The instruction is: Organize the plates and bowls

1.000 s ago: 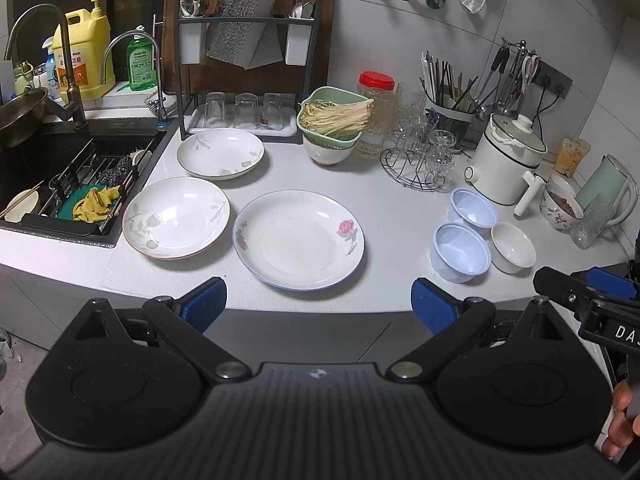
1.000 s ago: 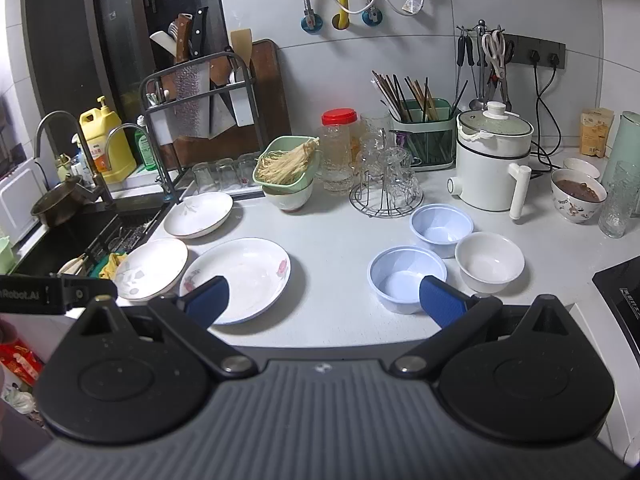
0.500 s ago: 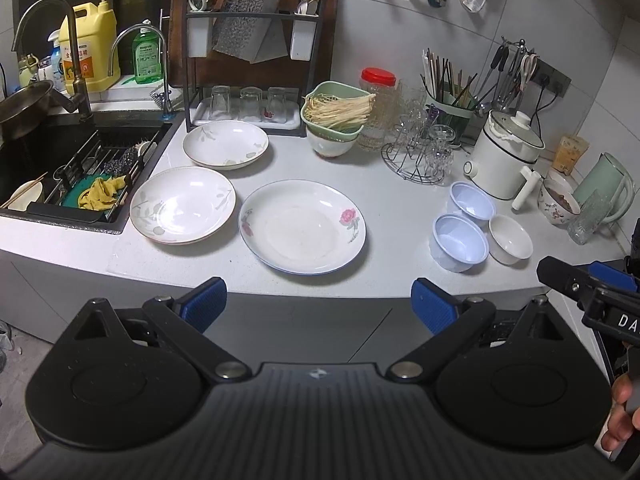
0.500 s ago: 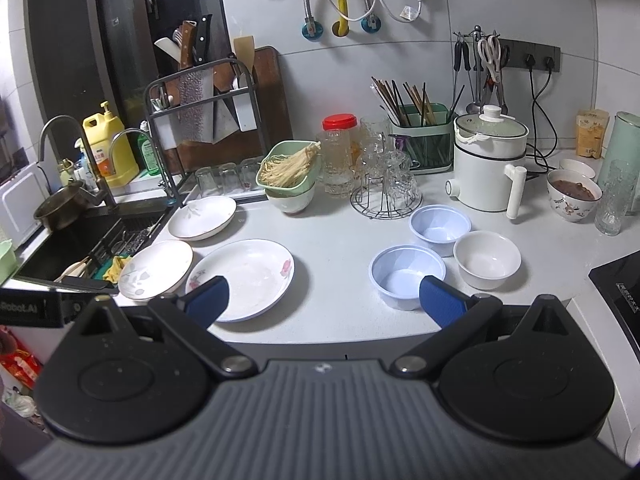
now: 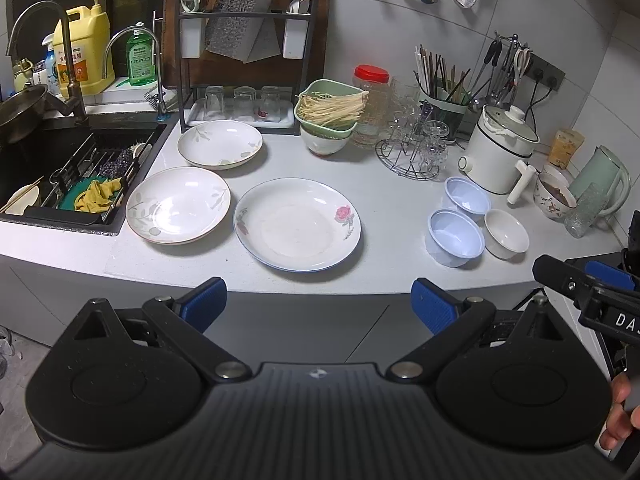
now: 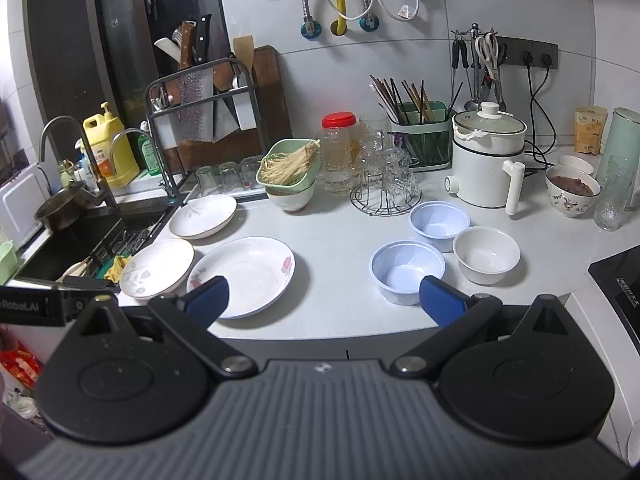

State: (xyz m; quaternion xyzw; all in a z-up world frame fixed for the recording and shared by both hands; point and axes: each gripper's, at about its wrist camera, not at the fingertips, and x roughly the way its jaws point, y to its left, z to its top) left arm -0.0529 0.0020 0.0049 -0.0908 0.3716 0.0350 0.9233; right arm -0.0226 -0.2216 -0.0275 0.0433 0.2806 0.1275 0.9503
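Three white plates lie on the grey counter: a rose-patterned plate (image 5: 298,224) (image 6: 244,270) in the middle, a leaf-patterned plate (image 5: 178,204) (image 6: 158,266) to its left, and a third plate (image 5: 220,145) (image 6: 203,216) behind. To the right stand two pale blue bowls (image 5: 456,237) (image 6: 406,270), (image 5: 467,198) (image 6: 439,220) and a white bowl (image 5: 506,233) (image 6: 486,254). My left gripper (image 5: 319,306) is open, held off the counter's front edge. My right gripper (image 6: 322,298) is open too, near the edge before the plate and the blue bowl.
A sink (image 5: 60,168) with a drying rack is at the left. At the back stand a knife rack (image 5: 244,40), a green basket of noodles (image 5: 330,108), a glass stand (image 5: 412,148), a white electric pot (image 5: 500,152) and a filled patterned bowl (image 5: 554,198).
Both grippers have drawn back and shifted slightly; the counter sits a little farther and higher in both views. Nothing on the counter moved.
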